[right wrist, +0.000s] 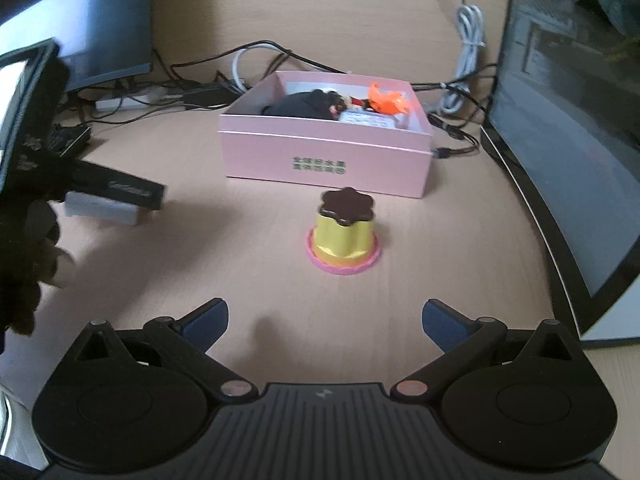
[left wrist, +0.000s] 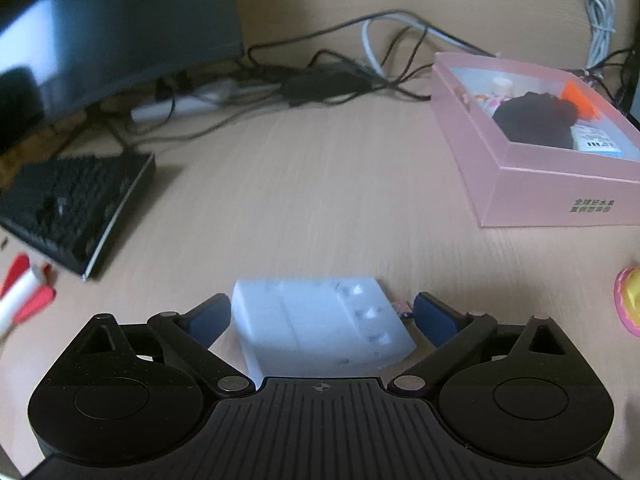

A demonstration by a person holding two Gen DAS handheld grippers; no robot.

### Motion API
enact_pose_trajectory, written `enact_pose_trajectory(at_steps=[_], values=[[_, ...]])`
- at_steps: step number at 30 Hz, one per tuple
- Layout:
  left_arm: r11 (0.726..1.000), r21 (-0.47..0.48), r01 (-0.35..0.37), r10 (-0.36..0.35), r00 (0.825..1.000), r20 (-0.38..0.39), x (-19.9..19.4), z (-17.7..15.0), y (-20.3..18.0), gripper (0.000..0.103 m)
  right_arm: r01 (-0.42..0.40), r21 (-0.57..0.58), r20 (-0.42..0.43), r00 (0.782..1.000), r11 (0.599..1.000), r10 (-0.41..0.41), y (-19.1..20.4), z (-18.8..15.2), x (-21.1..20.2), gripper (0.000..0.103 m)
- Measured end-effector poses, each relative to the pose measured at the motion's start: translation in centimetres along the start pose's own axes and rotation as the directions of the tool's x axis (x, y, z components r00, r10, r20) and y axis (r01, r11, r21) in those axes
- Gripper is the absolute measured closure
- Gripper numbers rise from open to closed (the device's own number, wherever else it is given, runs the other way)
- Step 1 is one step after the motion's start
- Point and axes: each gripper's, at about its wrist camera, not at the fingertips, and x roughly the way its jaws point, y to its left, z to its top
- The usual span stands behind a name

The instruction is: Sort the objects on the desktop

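A white battery charger (left wrist: pixel 320 324) lies on the wooden desk between the jaws of my left gripper (left wrist: pixel 322 314). The jaws stand wide and both blue pads sit just off its sides. In the right wrist view the same charger (right wrist: pixel 102 210) shows under a black finger of that left gripper (right wrist: pixel 120 192). My right gripper (right wrist: pixel 326 320) is open and empty, a short way in front of a yellow pudding toy (right wrist: pixel 344 232) with a brown top on a pink base. Behind it stands the pink box (right wrist: pixel 324 152), which holds a black item and an orange one.
A black keyboard (left wrist: pixel 76 208) and a dark monitor (left wrist: pixel 100 32) stand at the left, with tangled cables (left wrist: pixel 320 80) behind. A red and white item (left wrist: pixel 24 292) lies at the left edge. A second monitor (right wrist: pixel 580 120) borders the right. A gloved hand (right wrist: pixel 24 240) shows at left.
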Motion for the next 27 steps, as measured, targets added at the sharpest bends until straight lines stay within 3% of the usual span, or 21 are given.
enact_pose_trajectory(at_steps=[2, 4, 8, 9, 14, 20, 25, 27], values=[[0.999, -0.033, 0.034, -0.034, 0.999, -0.005, -0.6, -0.3, 0.5, 0.002, 0.003, 0.002, 0.007, 1.0, 1.0, -0.003, -0.2, 0.2, 0.1, 0.0], [0.993, -0.028, 0.115, -0.115, 0.993, -0.008, -1.2, -0.8, 0.9, 0.002, 0.007, 0.001, 0.009, 1.0, 1.0, -0.008, -0.4, 0.4, 0.4, 0.0], [0.955, 0.038, 0.293, -0.293, 0.956, -0.008, -3.1, -2.7, 1.8, 0.003, 0.006, -0.006, 0.011, 1.0, 1.0, -0.006, -0.3, 0.8, 1.0, 0.0], [0.95, 0.047, 0.308, -0.308, 0.951, -0.007, -3.6, -3.2, 2.0, 0.002, 0.003, -0.01, 0.012, 1.0, 1.0, -0.003, -0.2, 0.9, 1.0, 0.0], [0.958, -0.038, 0.284, -0.285, 0.958, -0.027, -5.0, -3.9, 3.1, 0.002, -0.014, -0.03, 0.002, 1.0, 0.999, 0.014, 0.2, 0.8, 1.5, 0.0], [0.962, -0.136, 0.235, -0.244, 0.968, -0.051, -4.1, -2.0, 2.5, 0.002, -0.034, -0.056, -0.009, 0.999, 0.998, 0.034, 1.3, 0.8, 2.1, 0.0], [0.985, -0.069, 0.161, -0.163, 0.986, -0.031, -2.7, -0.9, 1.0, 0.003, -0.038, -0.08, 0.014, 0.999, 0.996, 0.039, 2.4, 1.0, 1.6, 0.0], [0.986, -0.048, 0.16, -0.162, 0.986, -0.039, -2.4, -1.0, 0.9, 0.015, -0.029, -0.087, 0.023, 0.999, 0.996, 0.031, 2.4, 0.8, 1.2, 0.0]])
